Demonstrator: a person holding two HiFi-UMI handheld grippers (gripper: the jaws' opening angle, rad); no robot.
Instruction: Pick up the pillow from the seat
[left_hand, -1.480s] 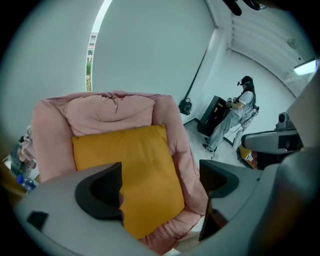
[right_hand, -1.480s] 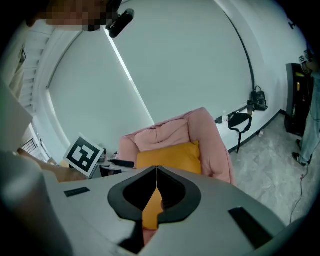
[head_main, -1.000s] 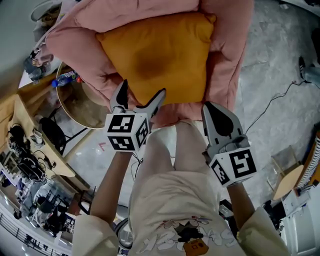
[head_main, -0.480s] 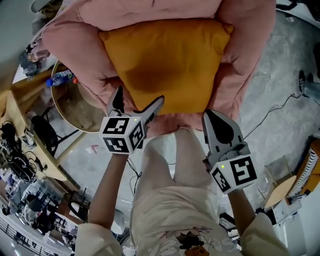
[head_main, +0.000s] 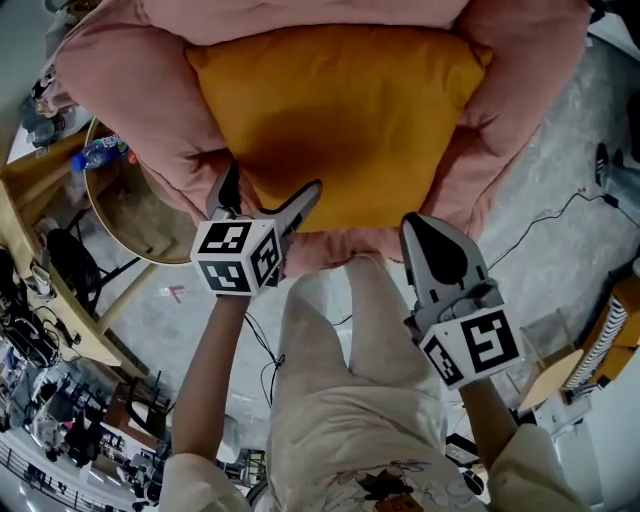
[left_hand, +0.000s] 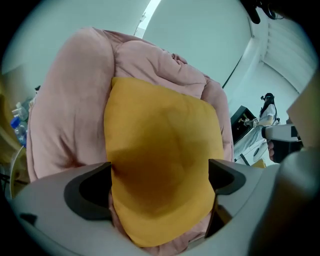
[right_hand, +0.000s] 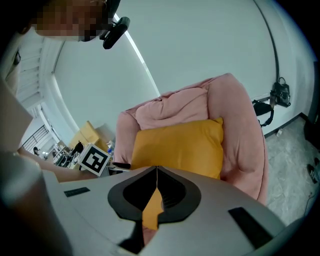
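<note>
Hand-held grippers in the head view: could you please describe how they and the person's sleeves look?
Both the left hand-held gripper and the right hand-held gripper are light grey with tapering jaws, dark insets and a white cube of black square markers. The sleeves are short, cream. The left jaws are opening, the orange square fabric pillow between them.

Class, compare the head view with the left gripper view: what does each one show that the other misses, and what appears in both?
Only the head view shows the grey floor with a black cable across it, the person's left forearm, and the marker cube on the left hand-held gripper. Only the left gripper view shows the pale wall behind the seat and a bright light strip overhead. Both show the orange pillow lying on the pink seat, with that gripper's jaws opening around the pillow's near edge.
</note>
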